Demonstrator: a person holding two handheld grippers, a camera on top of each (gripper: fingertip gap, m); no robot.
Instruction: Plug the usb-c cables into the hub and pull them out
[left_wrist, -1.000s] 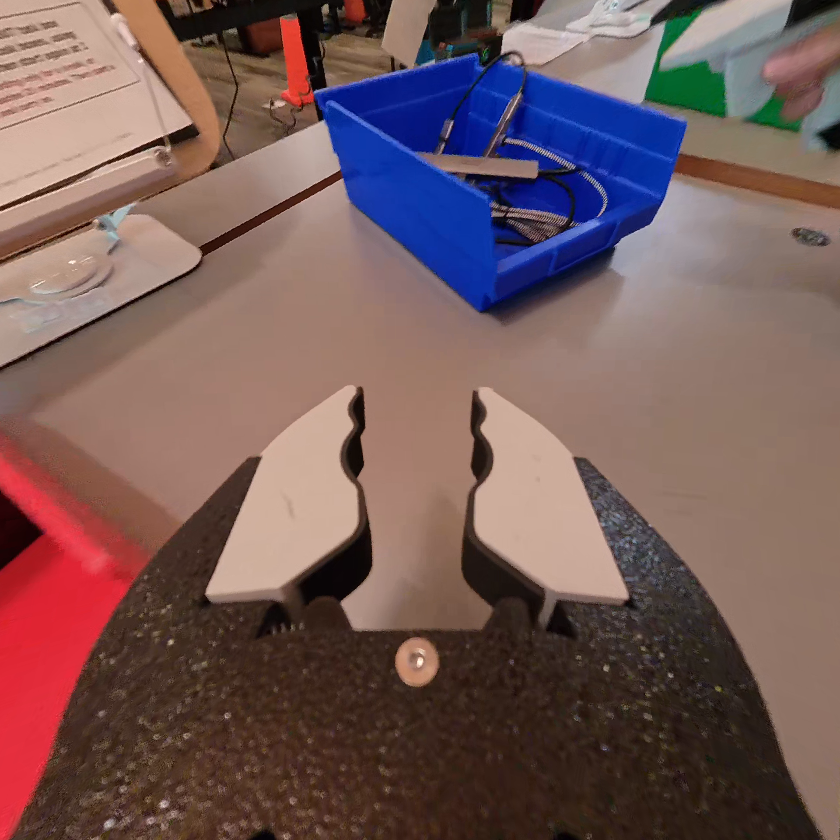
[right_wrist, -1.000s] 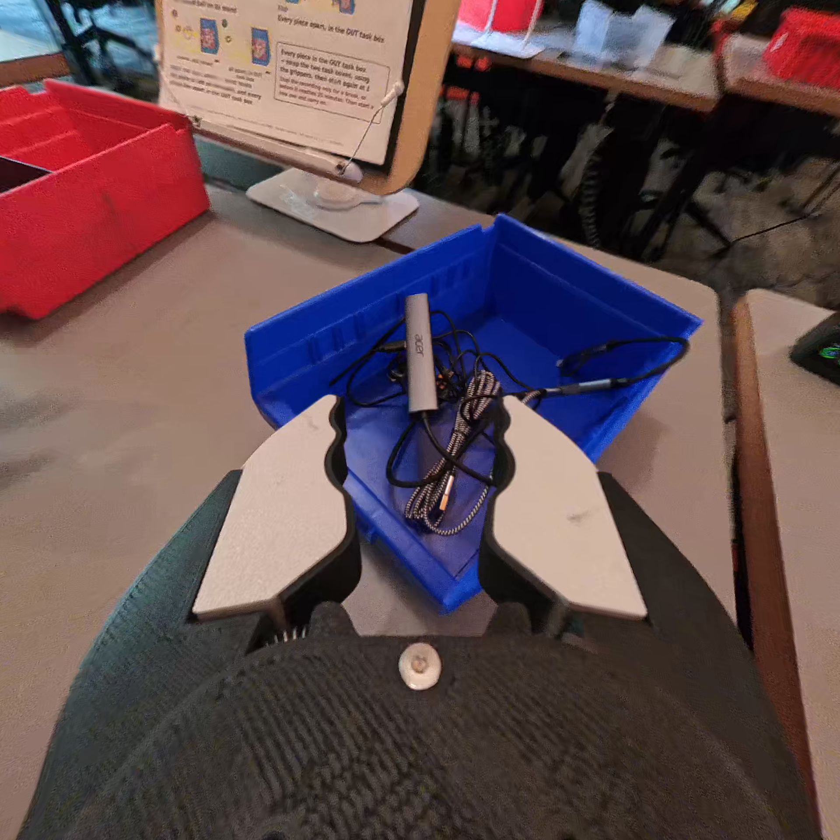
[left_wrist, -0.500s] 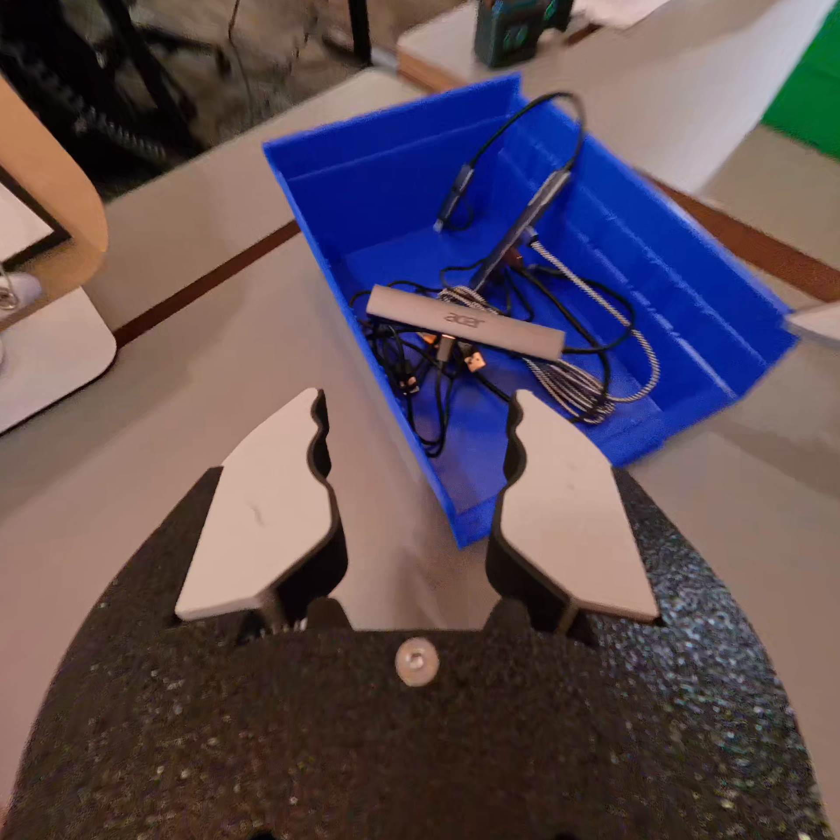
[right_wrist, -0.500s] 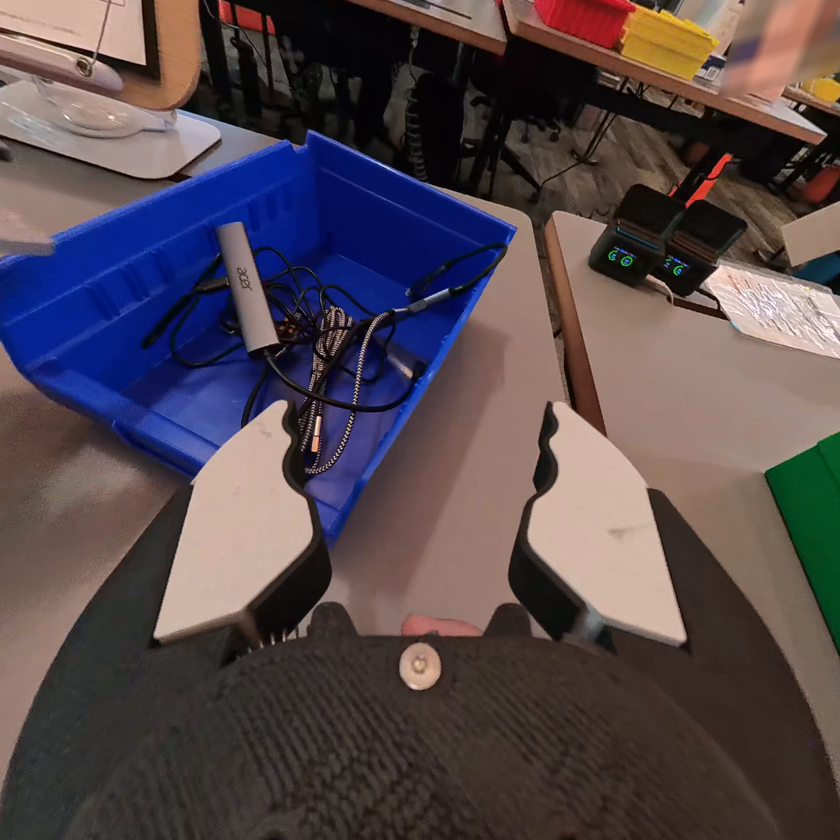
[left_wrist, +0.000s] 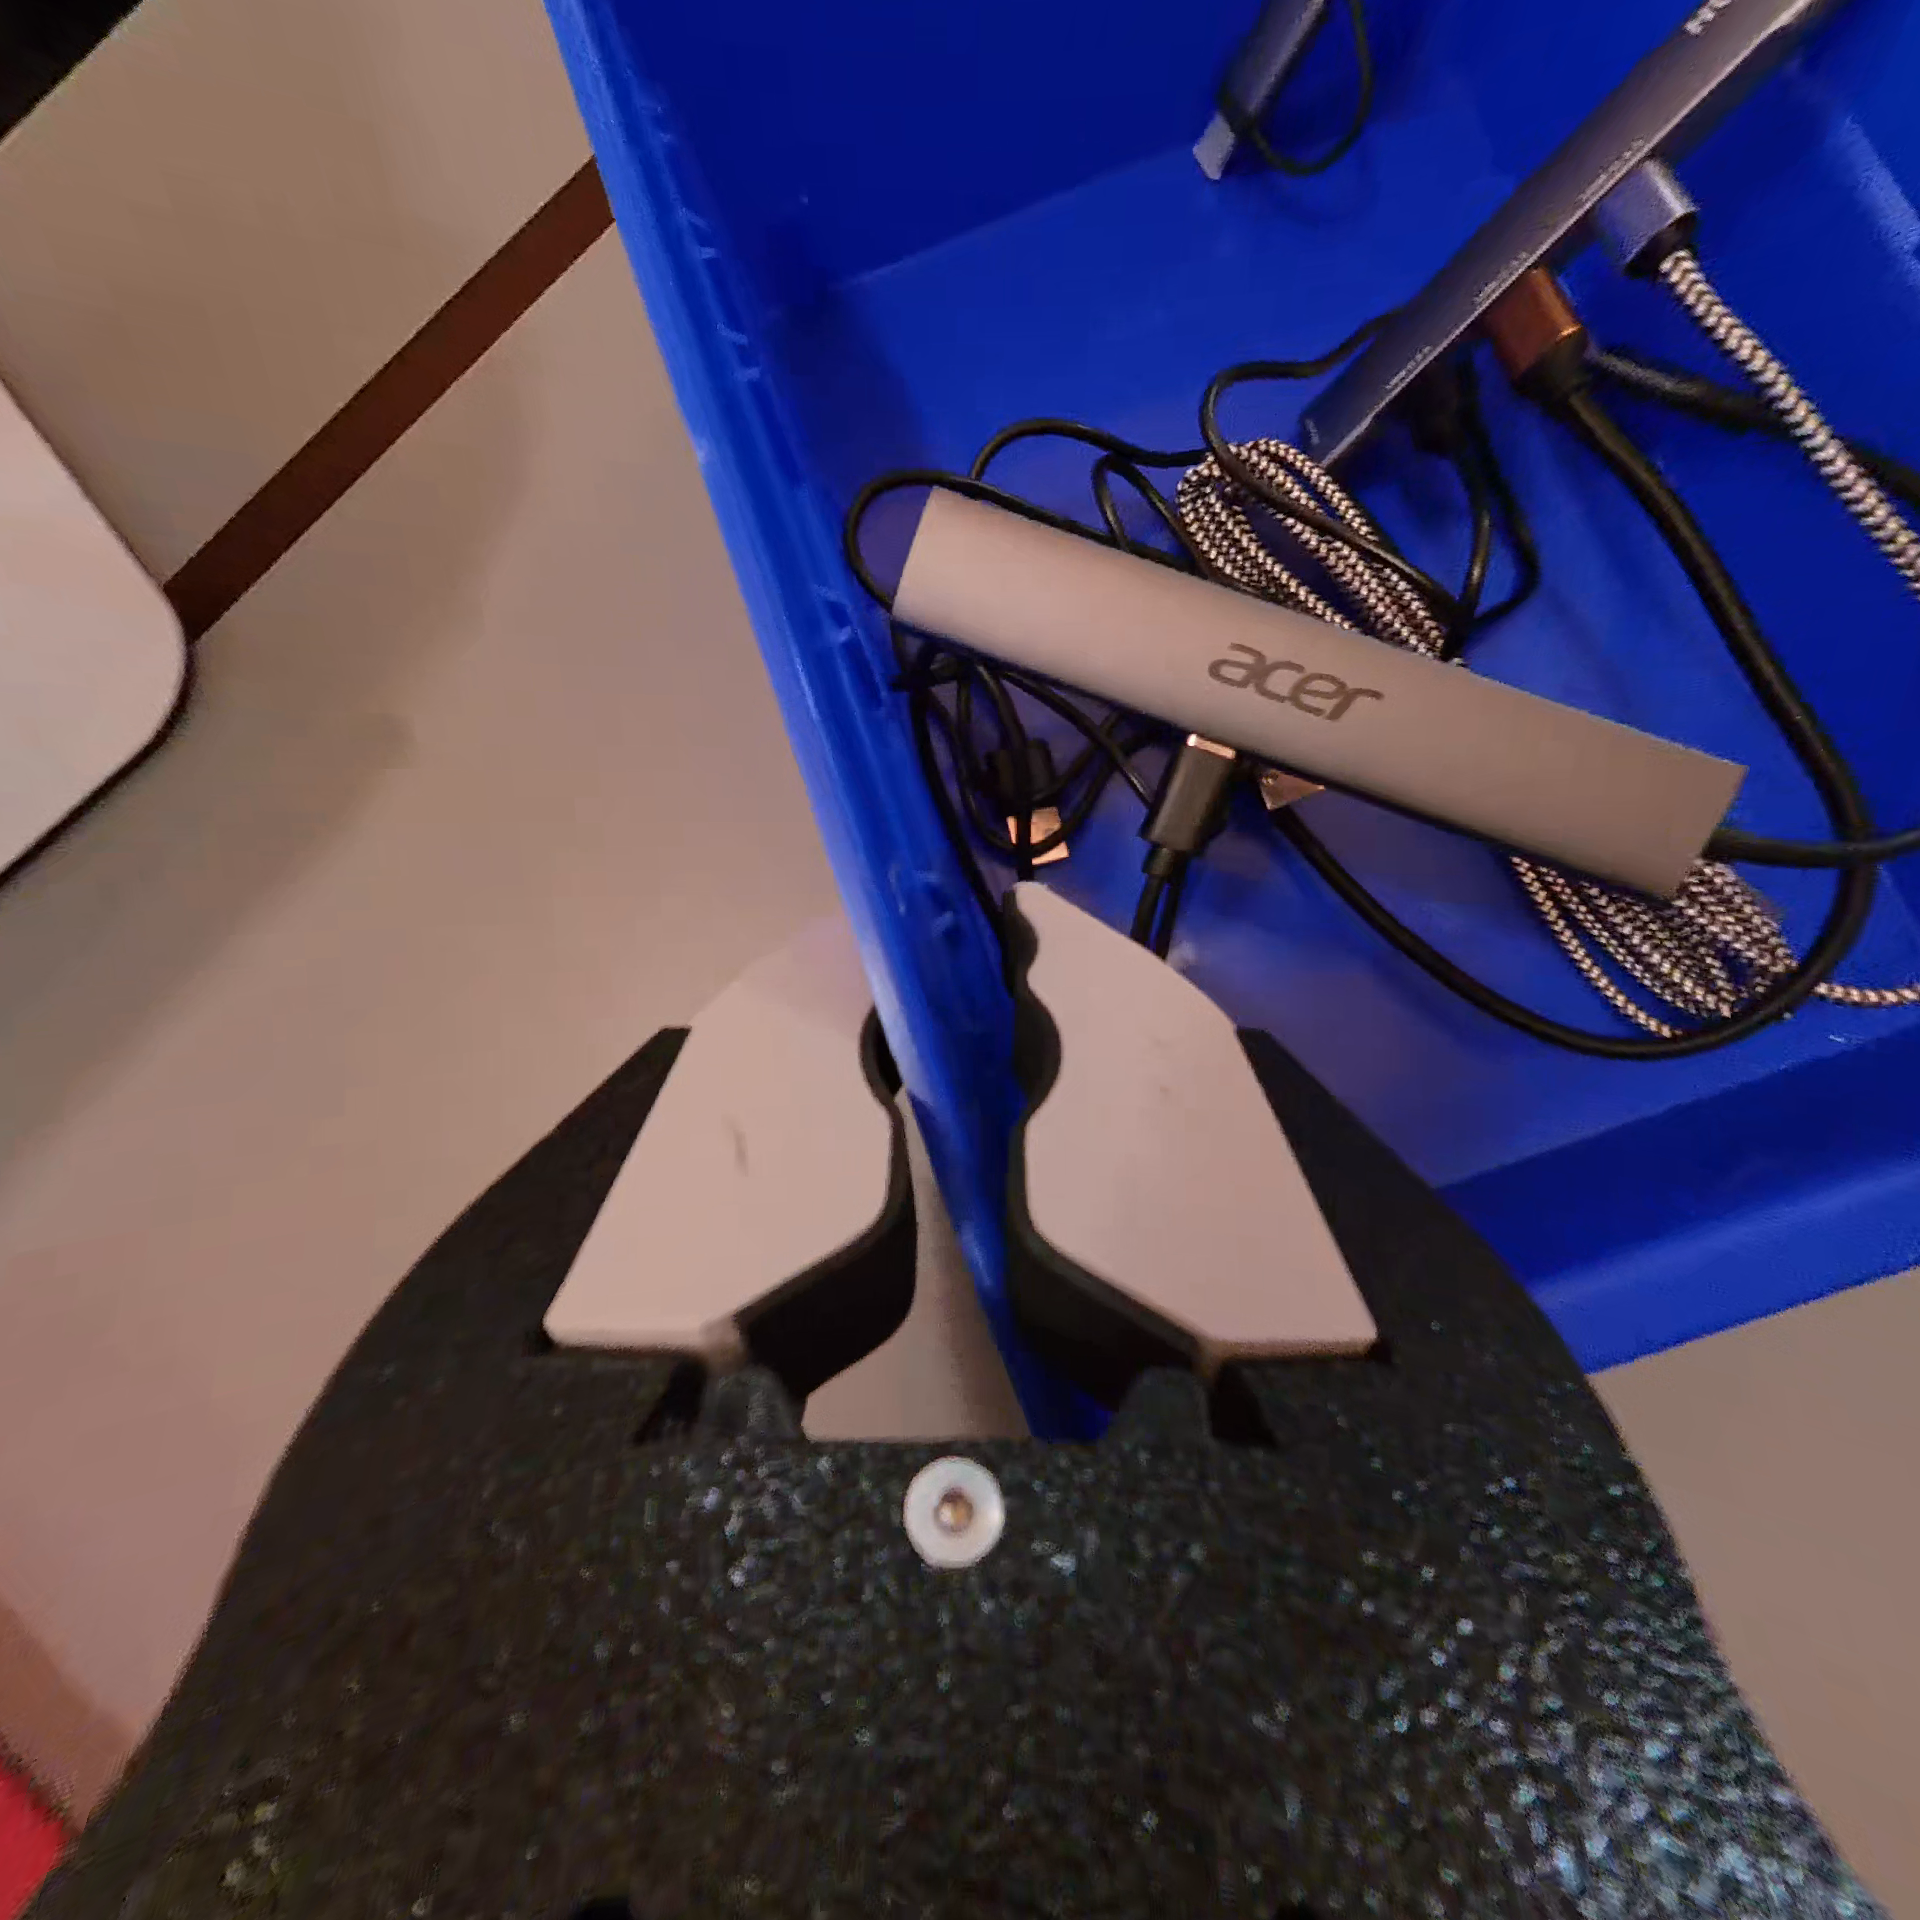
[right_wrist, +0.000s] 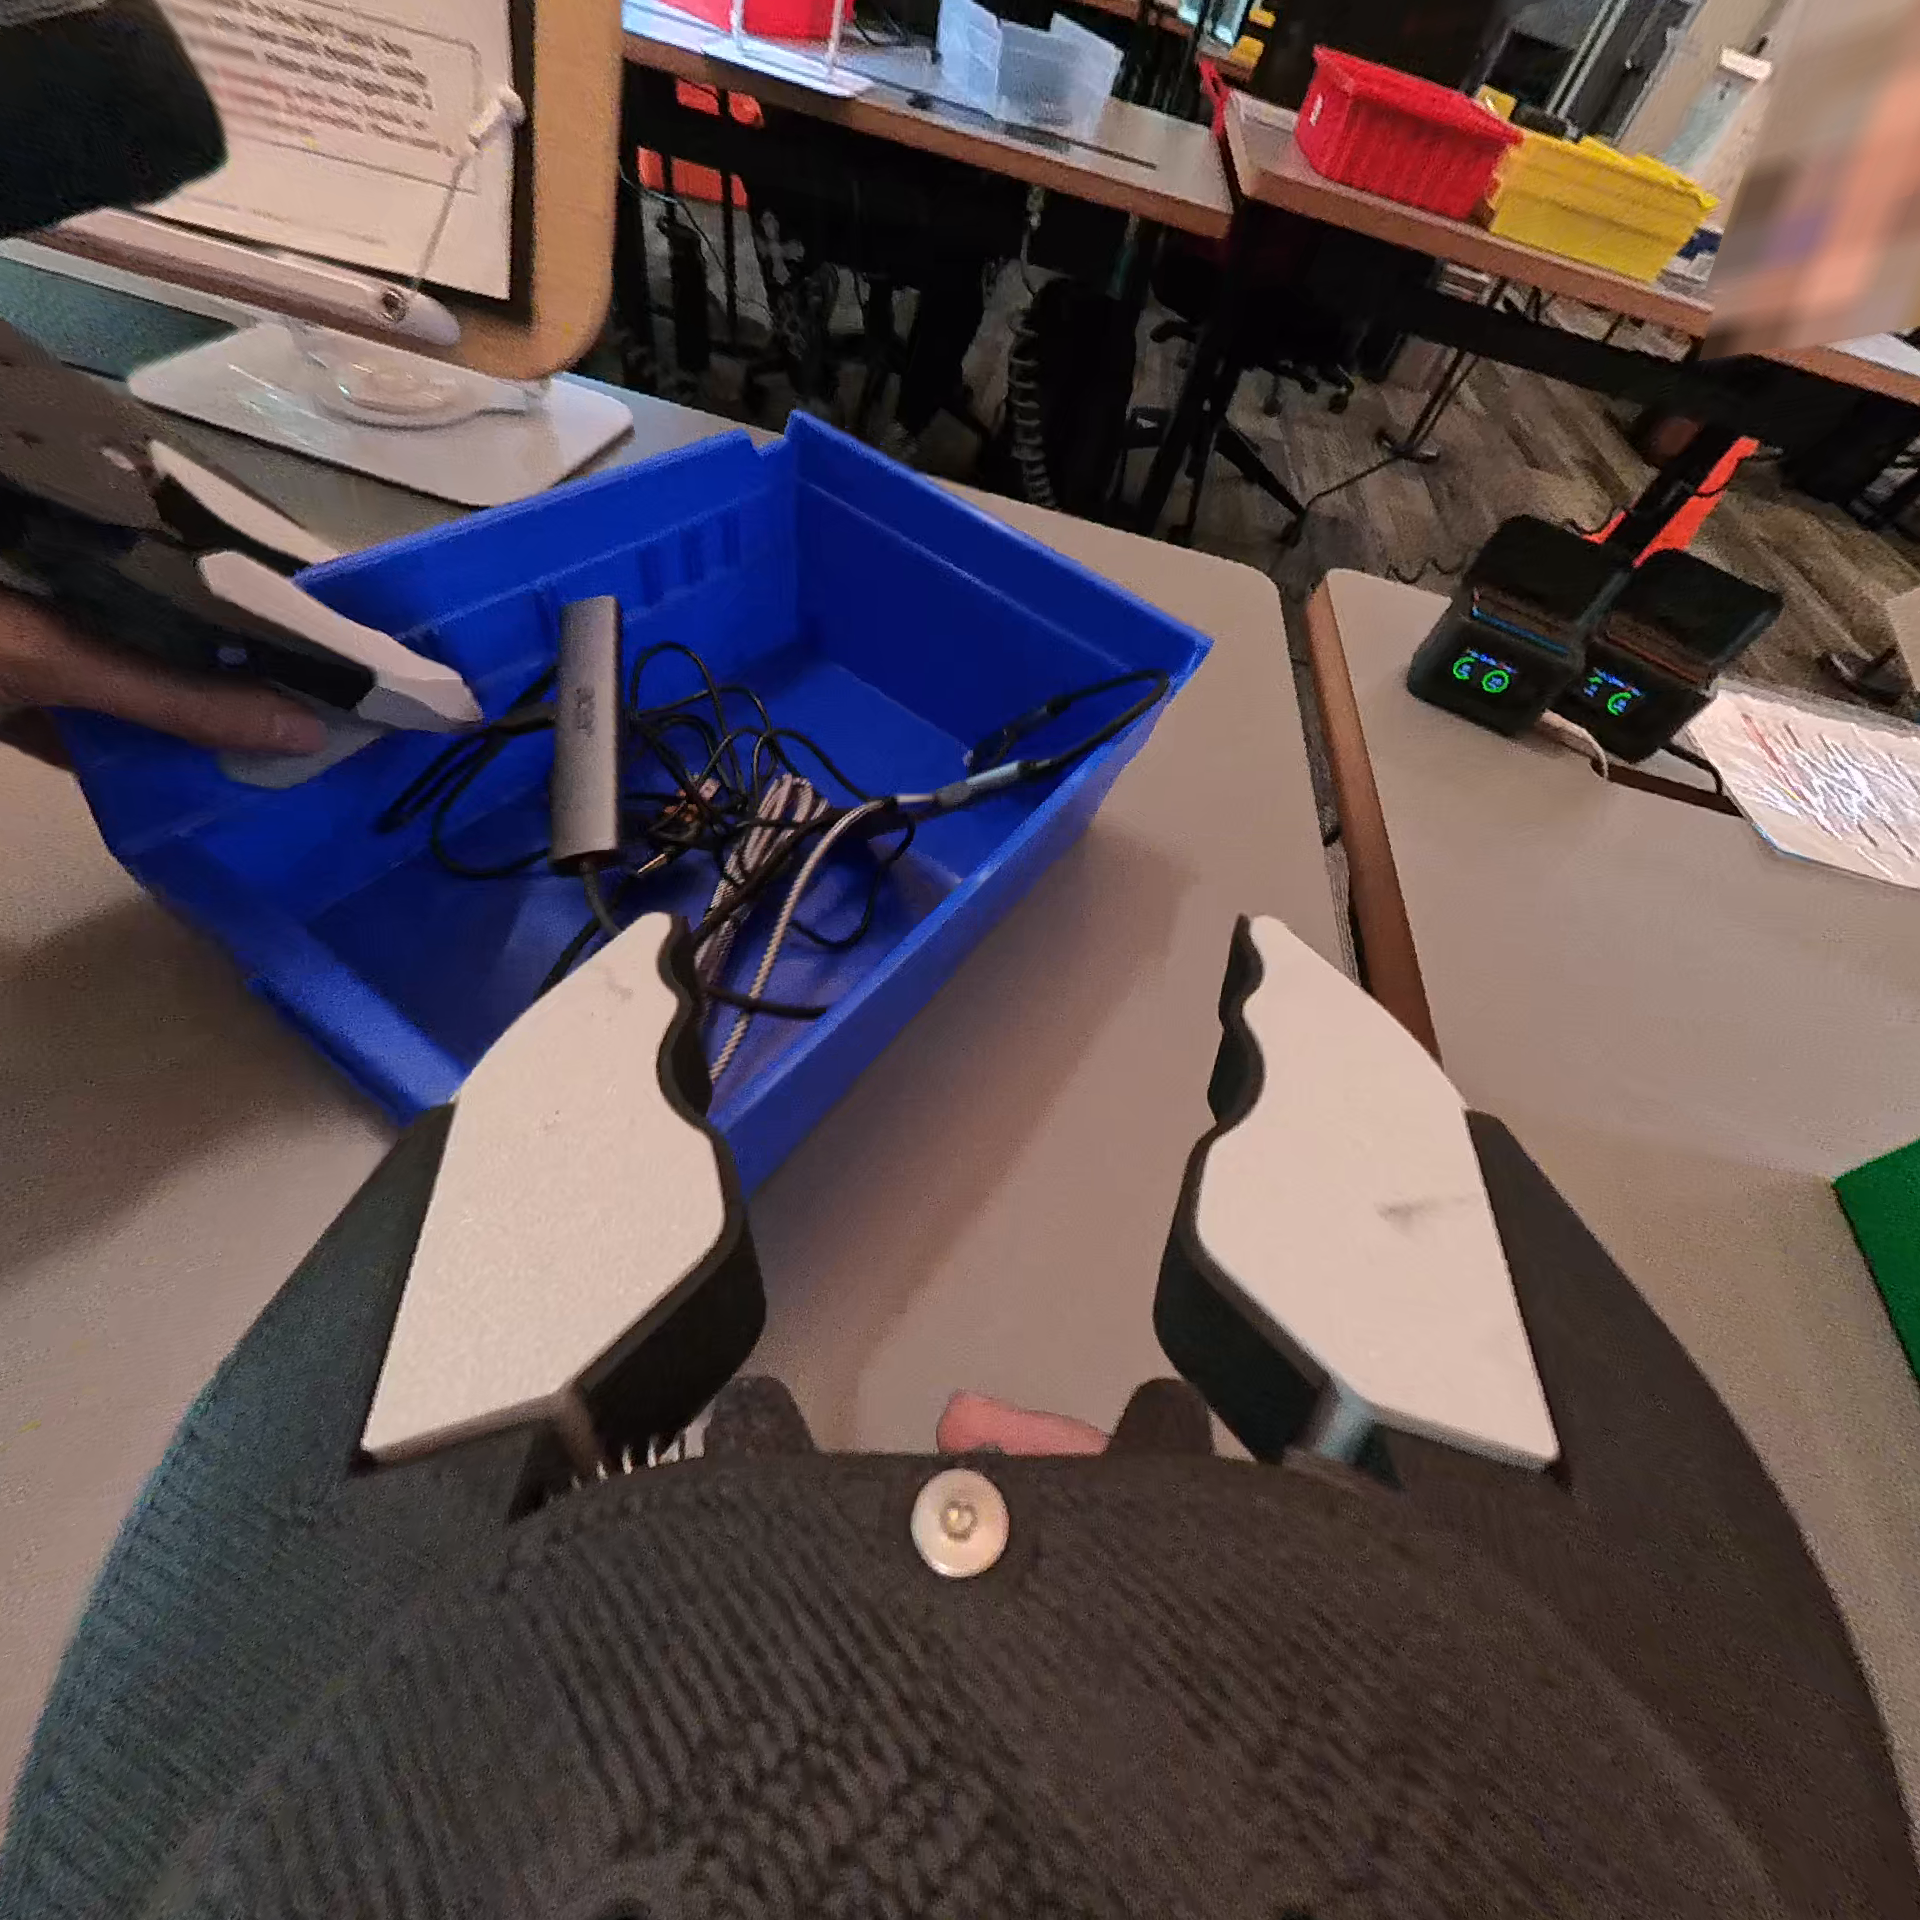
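A blue bin (left_wrist: 790, 520) (right_wrist: 935, 582) on the grey table holds a light grey hub (left_wrist: 1299, 696) (right_wrist: 587, 727), a darker hub (left_wrist: 1558, 208) with plugs in it, a braided cable (left_wrist: 1299, 540) (right_wrist: 769, 831) and tangled black cables (left_wrist: 1818, 790). My left gripper (left_wrist: 935, 935) straddles the bin's left wall, one finger outside and one inside, shut on the wall; it also shows in the right wrist view (right_wrist: 395, 717). My right gripper (right_wrist: 956, 935) is wide open and empty above the table, just right of the bin's near corner.
A document stand (right_wrist: 416, 416) is behind the bin on the left. Across a gap, a second table (right_wrist: 1610, 987) carries two black devices with green lights (right_wrist: 1558, 665), a paper (right_wrist: 1818, 779) and a green mat (right_wrist: 1891, 1247). A hand (right_wrist: 156, 707) holds the left gripper.
My left gripper moved forward to the bin and closed over its left wall. My right gripper swung to the right of the bin and opened wider.
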